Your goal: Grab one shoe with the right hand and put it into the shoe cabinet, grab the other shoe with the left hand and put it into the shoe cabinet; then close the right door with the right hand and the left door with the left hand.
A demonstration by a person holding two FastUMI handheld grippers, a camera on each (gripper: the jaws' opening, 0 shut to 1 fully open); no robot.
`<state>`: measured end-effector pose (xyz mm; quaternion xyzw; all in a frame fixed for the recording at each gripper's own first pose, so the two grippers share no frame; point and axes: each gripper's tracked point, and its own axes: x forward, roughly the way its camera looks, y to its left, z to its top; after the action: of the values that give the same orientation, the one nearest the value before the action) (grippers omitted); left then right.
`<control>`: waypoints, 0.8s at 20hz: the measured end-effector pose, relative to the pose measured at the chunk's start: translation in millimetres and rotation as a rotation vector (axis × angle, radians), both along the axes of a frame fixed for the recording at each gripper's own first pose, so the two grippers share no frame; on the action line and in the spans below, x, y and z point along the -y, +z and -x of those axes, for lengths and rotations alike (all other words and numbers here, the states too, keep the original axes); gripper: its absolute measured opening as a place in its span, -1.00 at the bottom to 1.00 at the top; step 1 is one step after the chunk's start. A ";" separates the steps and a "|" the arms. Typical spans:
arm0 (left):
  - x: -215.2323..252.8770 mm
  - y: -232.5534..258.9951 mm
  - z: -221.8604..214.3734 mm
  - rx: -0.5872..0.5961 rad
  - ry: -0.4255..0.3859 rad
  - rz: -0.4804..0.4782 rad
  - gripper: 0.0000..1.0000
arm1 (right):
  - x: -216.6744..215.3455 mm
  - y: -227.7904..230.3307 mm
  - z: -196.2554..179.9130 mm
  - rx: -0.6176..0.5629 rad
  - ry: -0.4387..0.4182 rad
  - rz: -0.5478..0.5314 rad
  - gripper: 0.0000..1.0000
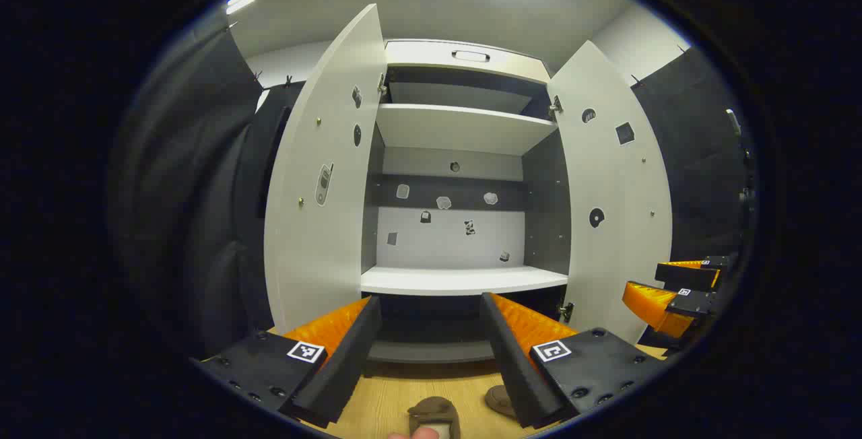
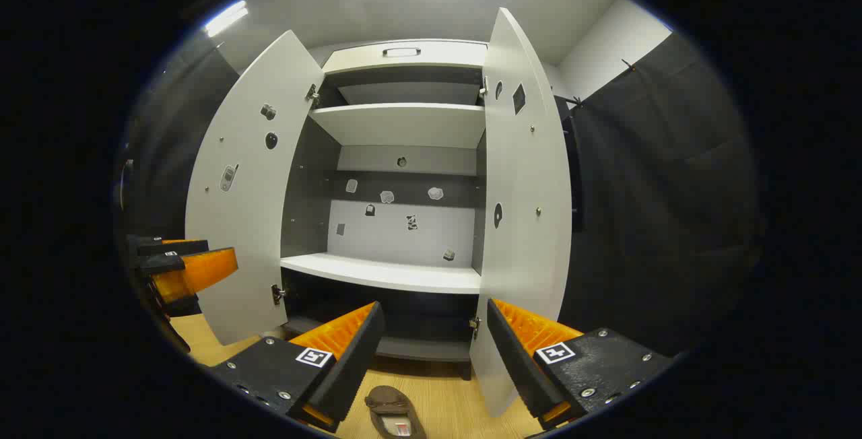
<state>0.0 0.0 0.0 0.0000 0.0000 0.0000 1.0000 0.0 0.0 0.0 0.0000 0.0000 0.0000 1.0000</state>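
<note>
The white shoe cabinet (image 1: 465, 281) stands ahead with both doors swung wide; its shelves hold nothing. Two brown shoes lie on the wooden floor before it: one (image 1: 434, 415) between my left gripper's fingers and low in the view, the other (image 1: 500, 398) just right of it, partly hidden by a finger. My left gripper (image 1: 429, 304) is open, above the shoes. In the right gripper view one brown shoe (image 2: 394, 412) lies on the floor under my open right gripper (image 2: 434, 311). The cabinet (image 2: 384, 274) faces it.
The left door (image 1: 323, 176) and the right door (image 1: 613, 190) jut out toward me. The right gripper (image 1: 673, 294) hovers past the right door; the left gripper (image 2: 178, 267) shows beside the left door (image 2: 236, 190). The right door (image 2: 525, 210) is close by. Black cloth walls flank both sides.
</note>
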 end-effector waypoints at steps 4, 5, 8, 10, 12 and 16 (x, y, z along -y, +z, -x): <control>-2.8 -2.3 0.5 -0.010 0.009 0.001 0.92 | 0.5 -7.9 -1.1 -0.024 -0.005 -0.026 0.88; -5.1 -3.1 0.5 -0.011 0.014 0.007 0.92 | -0.9 -6.7 -0.9 -0.023 -0.003 -0.036 0.88; -14.7 -3.9 1.4 -0.010 0.042 0.001 0.99 | -0.7 -4.4 -2.3 -0.018 -0.005 -0.030 0.88; -18.2 -3.8 1.9 -0.007 0.054 -0.003 0.93 | -2.1 -1.6 -3.8 -0.011 -0.001 -0.024 0.89; -20.2 -5.7 1.3 -0.009 0.058 0.006 0.93 | -4.8 0.8 -5.8 -0.007 0.005 -0.028 0.87; -25.1 -8.9 1.3 -0.014 0.068 0.016 0.93 | -9.1 4.6 -11.5 0.003 0.009 -0.028 0.89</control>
<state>-1.3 25.1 -8.9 -0.0082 0.0068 0.0340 0.9994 11.5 9.1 4.6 0.0138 -0.0016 0.0045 0.9999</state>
